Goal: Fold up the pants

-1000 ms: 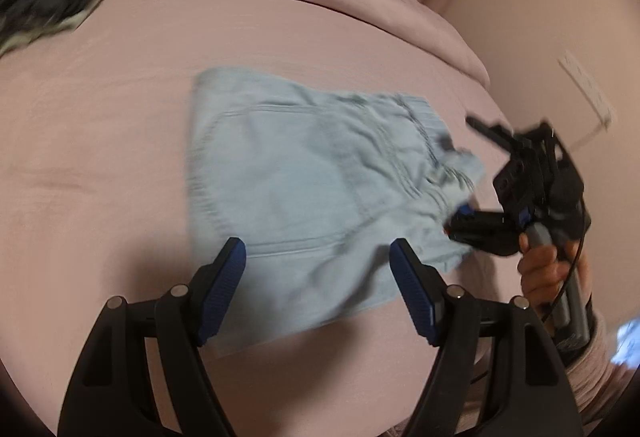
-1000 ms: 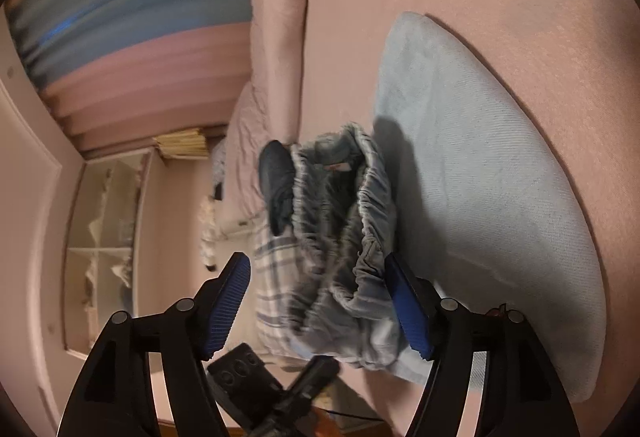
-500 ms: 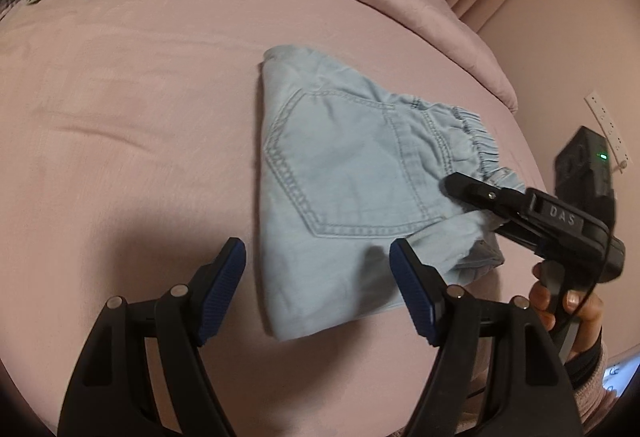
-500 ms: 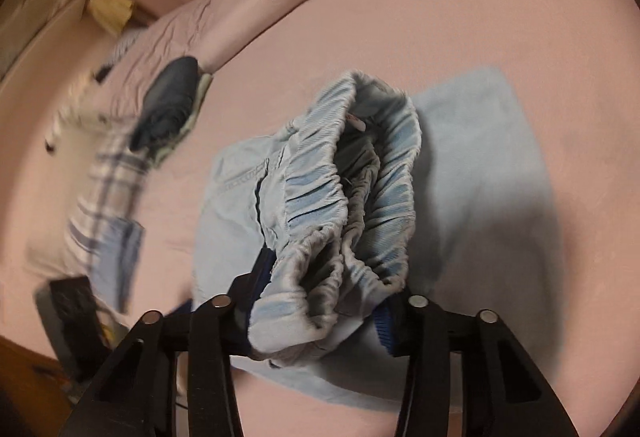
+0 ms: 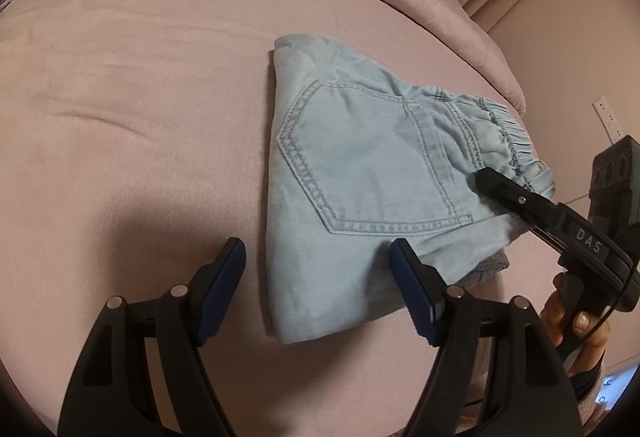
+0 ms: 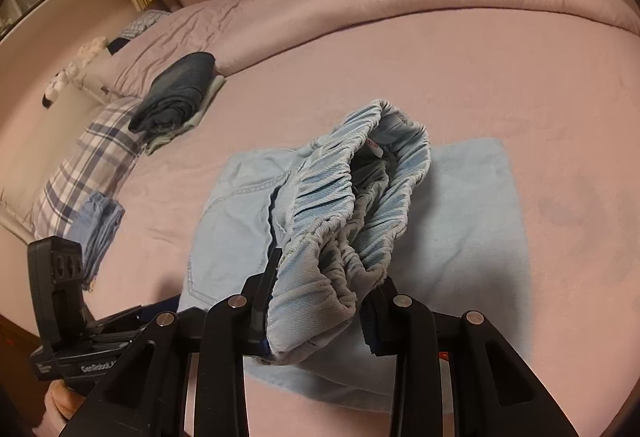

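Light blue denim pants [image 5: 360, 173] lie folded on the pink bed, back pocket up. My left gripper [image 5: 318, 289] is open and empty, hovering over the pants' near edge. My right gripper [image 6: 320, 301] is shut on the gathered elastic waistband [image 6: 352, 205] and holds it bunched above the folded legs [image 6: 472, 205]. In the left wrist view the right gripper [image 5: 520, 197] shows clamped over the waistband end [image 5: 508, 141] at the right.
The pink bedspread [image 5: 140, 117] runs all around the pants. A stack of folded dark clothes [image 6: 180, 93] sits at the far left near plaid pillows [image 6: 88, 165]. A wall with a socket [image 5: 610, 119] stands to the right.
My right gripper has closed on the waistband and turned it over the legs. The pants have settled into a folded shape. My left gripper stayed open and shifted slightly.
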The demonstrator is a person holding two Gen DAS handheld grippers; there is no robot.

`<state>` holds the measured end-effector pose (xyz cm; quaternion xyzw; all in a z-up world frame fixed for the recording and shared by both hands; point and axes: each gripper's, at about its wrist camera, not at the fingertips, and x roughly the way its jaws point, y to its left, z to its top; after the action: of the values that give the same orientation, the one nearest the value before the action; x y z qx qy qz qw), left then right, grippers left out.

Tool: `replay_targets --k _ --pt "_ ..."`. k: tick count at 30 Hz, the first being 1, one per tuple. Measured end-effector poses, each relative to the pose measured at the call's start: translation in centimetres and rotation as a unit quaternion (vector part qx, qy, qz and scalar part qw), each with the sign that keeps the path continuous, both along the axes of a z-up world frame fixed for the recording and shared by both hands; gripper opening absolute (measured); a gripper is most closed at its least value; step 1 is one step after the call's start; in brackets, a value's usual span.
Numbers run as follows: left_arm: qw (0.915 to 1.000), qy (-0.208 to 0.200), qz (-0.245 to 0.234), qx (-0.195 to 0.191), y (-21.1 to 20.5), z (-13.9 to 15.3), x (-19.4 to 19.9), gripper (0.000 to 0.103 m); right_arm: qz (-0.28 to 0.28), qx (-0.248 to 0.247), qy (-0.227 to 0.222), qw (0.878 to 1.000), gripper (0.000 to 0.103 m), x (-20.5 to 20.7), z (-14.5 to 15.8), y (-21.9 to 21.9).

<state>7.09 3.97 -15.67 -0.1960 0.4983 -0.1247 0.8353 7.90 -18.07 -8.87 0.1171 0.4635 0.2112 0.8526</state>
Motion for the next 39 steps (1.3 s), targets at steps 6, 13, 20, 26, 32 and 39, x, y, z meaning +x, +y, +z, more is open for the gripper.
replay_targets --k 6,13,20,26,32,39 --pt "1.0000 0.003 0.003 -0.004 0.4 -0.1 -0.1 0.076 0.002 0.001 -0.009 1.000 0.035 -0.1 0.4 0.0" --pt "1.0000 0.004 0.003 -0.007 0.3 0.0 0.2 0.076 -0.010 0.007 -0.019 1.000 0.035 -0.5 1.0 -0.9" --pt "1.0000 0.005 -0.003 -0.006 0.4 0.1 0.0 0.076 -0.034 0.022 -0.025 0.999 0.035 -1.2 1.7 -2.8" --pt "0.9999 0.006 -0.005 -0.008 0.8 -0.1 -0.1 0.076 -0.057 0.047 -0.007 0.997 0.035 -1.2 1.2 -5.6" --pt "0.9999 0.006 -0.009 -0.006 1.0 -0.3 -0.3 0.076 -0.059 0.067 0.030 0.996 0.035 -0.7 -1.2 -6.4" --pt "0.9999 0.006 -0.007 -0.005 0.9 -0.1 -0.5 0.076 -0.058 0.104 0.051 0.991 0.035 -0.1 -3.0 -7.7"
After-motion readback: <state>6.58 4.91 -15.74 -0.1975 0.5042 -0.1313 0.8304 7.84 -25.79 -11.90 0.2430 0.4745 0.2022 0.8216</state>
